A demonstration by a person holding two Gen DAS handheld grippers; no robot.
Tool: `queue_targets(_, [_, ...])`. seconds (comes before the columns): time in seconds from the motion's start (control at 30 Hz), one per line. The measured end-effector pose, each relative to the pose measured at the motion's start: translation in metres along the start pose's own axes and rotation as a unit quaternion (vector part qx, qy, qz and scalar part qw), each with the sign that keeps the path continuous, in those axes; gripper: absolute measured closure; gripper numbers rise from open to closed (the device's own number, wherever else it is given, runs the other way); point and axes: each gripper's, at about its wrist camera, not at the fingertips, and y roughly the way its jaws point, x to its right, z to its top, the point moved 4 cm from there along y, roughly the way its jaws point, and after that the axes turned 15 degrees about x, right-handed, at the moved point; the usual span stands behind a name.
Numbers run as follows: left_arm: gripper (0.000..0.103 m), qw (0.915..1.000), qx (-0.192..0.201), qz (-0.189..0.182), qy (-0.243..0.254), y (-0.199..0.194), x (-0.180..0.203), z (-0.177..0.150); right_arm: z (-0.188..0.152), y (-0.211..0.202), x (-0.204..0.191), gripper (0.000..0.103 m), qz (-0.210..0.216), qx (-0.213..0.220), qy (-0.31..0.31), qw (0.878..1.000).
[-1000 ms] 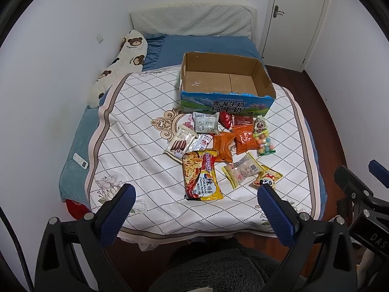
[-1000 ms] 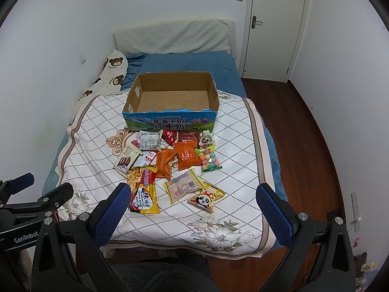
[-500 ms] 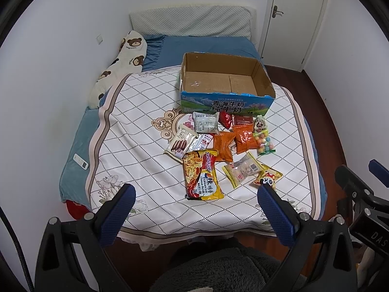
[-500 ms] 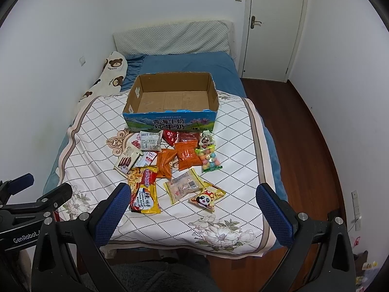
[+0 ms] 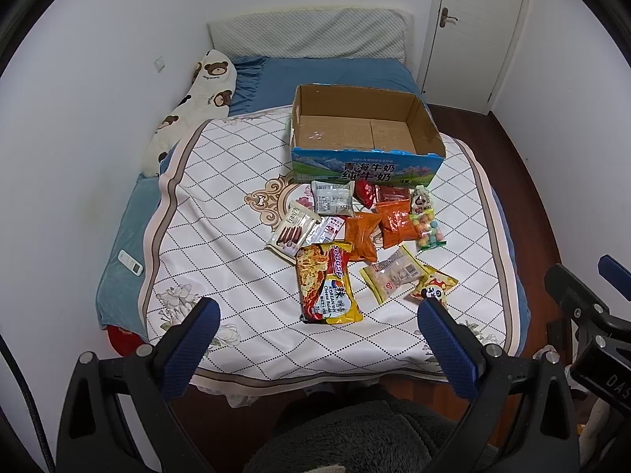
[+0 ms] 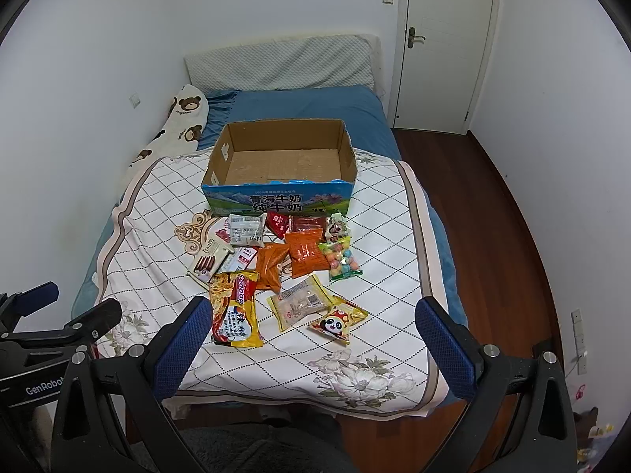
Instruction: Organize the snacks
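An empty cardboard box (image 5: 363, 134) (image 6: 282, 165) with a blue printed front stands on the white quilted bedspread (image 5: 221, 205) (image 6: 378, 205). Several snack packets lie in front of it: a yellow-red noodle pack (image 5: 327, 282) (image 6: 234, 307), orange bags (image 5: 361, 234) (image 6: 305, 254), a panda packet (image 5: 434, 287) (image 6: 337, 321), coloured candy (image 5: 428, 230) (image 6: 341, 262). My left gripper (image 5: 315, 345) is open and empty, held back at the foot of the bed. My right gripper (image 6: 313, 339) is also open and empty there.
A bear-print pillow (image 5: 197, 110) lies along the left wall. A white remote (image 5: 131, 262) lies on the blue sheet at the left. A closed door (image 6: 445, 43) and wooden floor (image 6: 497, 213) are to the right. Each gripper shows at the other view's edge.
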Motion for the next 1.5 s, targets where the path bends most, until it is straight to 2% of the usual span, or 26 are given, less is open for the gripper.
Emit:
queue_targets(0.23, [0.0, 1.0, -0.001, 0.001, 0.0, 0.001, 0.001, -0.002, -0.001, 0.001, -0.003, 0.0, -0.001, -0.001, 0.001, 1.0])
queue_targets(0.4, [0.0, 0.9998, -0.013, 0.011, -0.008, 0.033, -0.004, -0.005, -0.006, 0.023, 0.001, 0.0, -0.005, -0.012, 0.013, 1.0])
queue_targets(0.6, [0.0, 0.9959, -0.082, 0.024, -0.03, 0.115, -0.024, -0.022, -0.026, 0.086, 0.016, 0.0, -0.006, -0.06, 0.055, 0.997])
queue_targets(0.73, [0.0, 0.9863, -0.151, 0.017, -0.063, 0.18, -0.037, -0.046, -0.053, 0.147, 0.022, 0.0, 0.001, -0.116, 0.1, 0.988])
queue_targets(0.8, [0.0, 0.9809, -0.18, 0.012, -0.073, 0.21, -0.037, -0.058, -0.069, 0.18, 0.025, 0.0, 0.006, -0.144, 0.126, 0.982])
queue_targets(0.9, [0.0, 0.9724, -0.219, 0.001, -0.081, 0.257, -0.033, -0.075, -0.097, 0.234, 0.026, 0.001, 0.011, -0.196, 0.174, 0.965])
queue_targets(1.03, [0.0, 0.9629, -0.259, -0.012, -0.074, 0.311, -0.02, -0.094, -0.139, 0.308, 0.017, 0.005, 0.015, -0.272, 0.249, 0.93])
queue_targets(1.2, [0.001, 0.9513, -0.303, -0.02, -0.054, 0.365, -0.003, -0.124, -0.178, 0.371, 0.003, 0.007, -0.01, -0.333, 0.298, 0.895])
queue_targets(1.3, [0.001, 0.9451, -0.324, -0.019, -0.037, 0.385, 0.006, -0.144, -0.2, 0.399, -0.003, 0.016, -0.023, -0.368, 0.333, 0.868])
queue_targets(1.33, [0.0, 0.9435, -0.329, -0.018, -0.036, 0.389, 0.007, -0.15, -0.21, 0.409, -0.006, 0.02, -0.023, -0.38, 0.354, 0.854])
queue_targets(1.37, [0.001, 0.9416, -0.334, -0.019, -0.038, 0.392, 0.008, -0.157, -0.215, 0.415, -0.008, 0.021, -0.025, -0.386, 0.362, 0.848])
queue_targets(1.4, [0.0, 0.9405, -0.337, -0.02, -0.04, 0.394, 0.009, -0.162, -0.22, 0.421, -0.01, 0.024, -0.031, -0.39, 0.363, 0.845])
queue_targets(1.43, [0.0, 0.9399, -0.338, -0.022, -0.044, 0.394, 0.009, -0.165, -0.222, 0.426, -0.013, 0.03, -0.041, -0.393, 0.354, 0.848])
queue_targets(1.5, [0.0, 0.9401, -0.336, -0.026, -0.049, 0.394, 0.009, -0.168, -0.222, 0.432, -0.022, 0.033, -0.036, -0.396, 0.316, 0.862])
